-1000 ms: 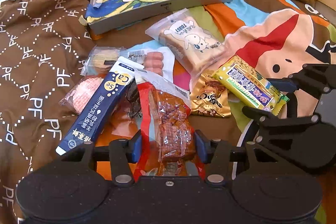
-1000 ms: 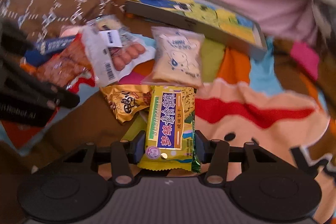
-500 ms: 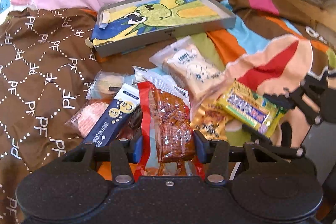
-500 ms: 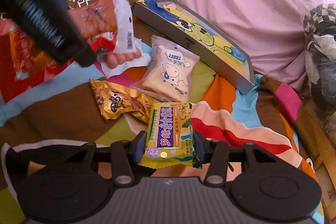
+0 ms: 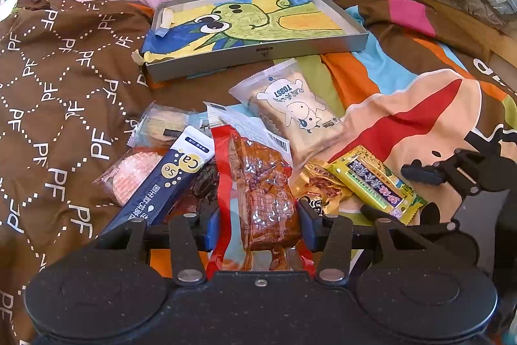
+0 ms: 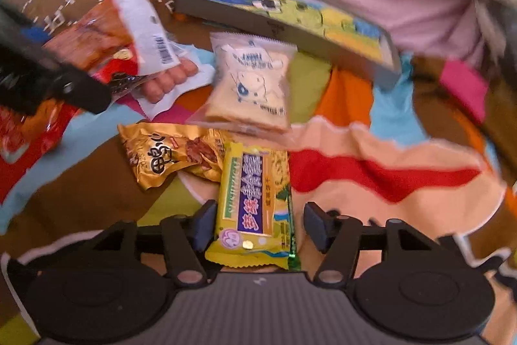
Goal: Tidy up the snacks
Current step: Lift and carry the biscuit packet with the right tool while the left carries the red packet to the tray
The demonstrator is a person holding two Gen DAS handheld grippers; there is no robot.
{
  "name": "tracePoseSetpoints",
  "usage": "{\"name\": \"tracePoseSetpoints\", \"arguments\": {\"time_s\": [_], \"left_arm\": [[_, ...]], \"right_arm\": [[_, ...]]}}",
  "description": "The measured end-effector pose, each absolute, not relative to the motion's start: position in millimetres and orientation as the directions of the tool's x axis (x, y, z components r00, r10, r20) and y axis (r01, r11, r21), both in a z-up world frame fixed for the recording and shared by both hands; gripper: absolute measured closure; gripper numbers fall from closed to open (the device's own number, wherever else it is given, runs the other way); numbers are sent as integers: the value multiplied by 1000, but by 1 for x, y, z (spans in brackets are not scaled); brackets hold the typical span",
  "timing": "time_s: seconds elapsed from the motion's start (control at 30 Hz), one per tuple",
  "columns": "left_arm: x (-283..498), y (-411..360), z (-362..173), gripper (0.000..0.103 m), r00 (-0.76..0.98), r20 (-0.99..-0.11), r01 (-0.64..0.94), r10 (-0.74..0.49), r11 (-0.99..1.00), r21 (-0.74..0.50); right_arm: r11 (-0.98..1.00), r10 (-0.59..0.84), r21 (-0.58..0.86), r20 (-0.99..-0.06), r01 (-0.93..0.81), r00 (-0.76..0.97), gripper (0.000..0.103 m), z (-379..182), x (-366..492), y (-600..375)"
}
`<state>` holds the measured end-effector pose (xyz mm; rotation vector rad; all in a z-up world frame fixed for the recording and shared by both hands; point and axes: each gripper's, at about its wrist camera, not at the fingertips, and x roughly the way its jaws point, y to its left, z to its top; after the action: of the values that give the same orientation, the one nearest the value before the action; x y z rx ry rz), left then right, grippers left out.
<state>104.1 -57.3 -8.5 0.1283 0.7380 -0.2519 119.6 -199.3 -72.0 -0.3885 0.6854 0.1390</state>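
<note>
Bedding in brown, orange and red covers the bed where I work, with pink cloth heaped behind a shallow grey tray whose floor carries a cartoon picture. I take that tray as my landmark. Snacks lie scattered in front of it, none yet in it. My left gripper has its jaws clamped on a red meat-snack packet, in front of the tray. Just in front of the tray lies a toast packet; to the left of the meat snack sit a dark blue stick pack and two small clear-wrapped cakes. My right gripper has its jaws apart around the near end of a yellow biscuit bar, the left pad touching and the right one clear of it. A gold packet touches the bar on its left. I judge both packets light, with slick, crinkly film. The bar looks stiffer, its biscuit likely brittle, so I would pinch it gently across its width near the sealed end. The meat snack is soft, so I would grip its filled middle, not the flat seal
</note>
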Motion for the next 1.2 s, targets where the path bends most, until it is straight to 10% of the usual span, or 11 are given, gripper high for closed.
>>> {"name": "tracePoseSetpoints", "arguments": {"time_s": [0.17, 0.6, 1.2], "left_arm": [[102, -59, -5, 53, 718, -669, 278, -190, 960, 26], [91, -55, 12, 53, 734, -643, 261, -217, 965, -28], [186, -46, 70, 52, 812, -563, 169, -155, 985, -27]], "right_arm": [[962, 106, -108, -698, -250, 708, 51, -69, 130, -221], [778, -41, -577, -443, -250, 896, 51, -68, 74, -171], [841, 37, -522, -209, -144, 977, 51, 18, 119, -176]]}}
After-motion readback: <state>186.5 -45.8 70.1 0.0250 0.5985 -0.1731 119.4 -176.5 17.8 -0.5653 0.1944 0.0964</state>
